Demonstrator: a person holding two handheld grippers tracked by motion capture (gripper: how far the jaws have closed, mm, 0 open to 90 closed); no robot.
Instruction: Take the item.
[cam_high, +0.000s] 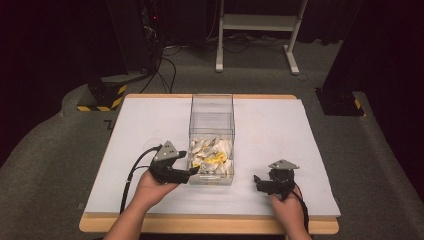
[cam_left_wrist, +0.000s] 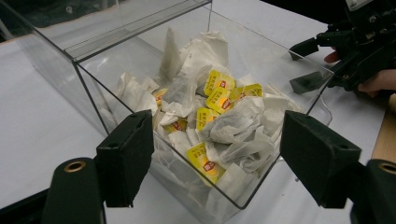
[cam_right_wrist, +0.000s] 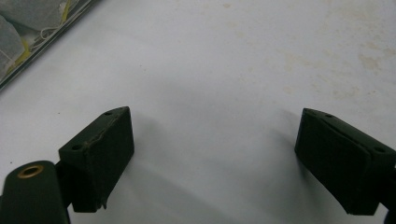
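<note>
Tea bags (cam_left_wrist: 219, 116) heaped in the near compartment of the clear box (cam_high: 211, 107), mid-table, long axis running away from the person; reached for by the left gripper (cam_high: 191, 172), just at the box's near-left corner, jaws spread wide and empty, pile directly ahead across the wall; probably needs a lift over the rim first. Right gripper (cam_high: 258, 181) farther off to the right, low over the bare white table (cam_high: 280, 125), likewise wide open, holding nothing.

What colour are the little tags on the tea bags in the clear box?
Yellow with a red mark, on white tea bags in the clear box. The left gripper view shows it best.
</note>
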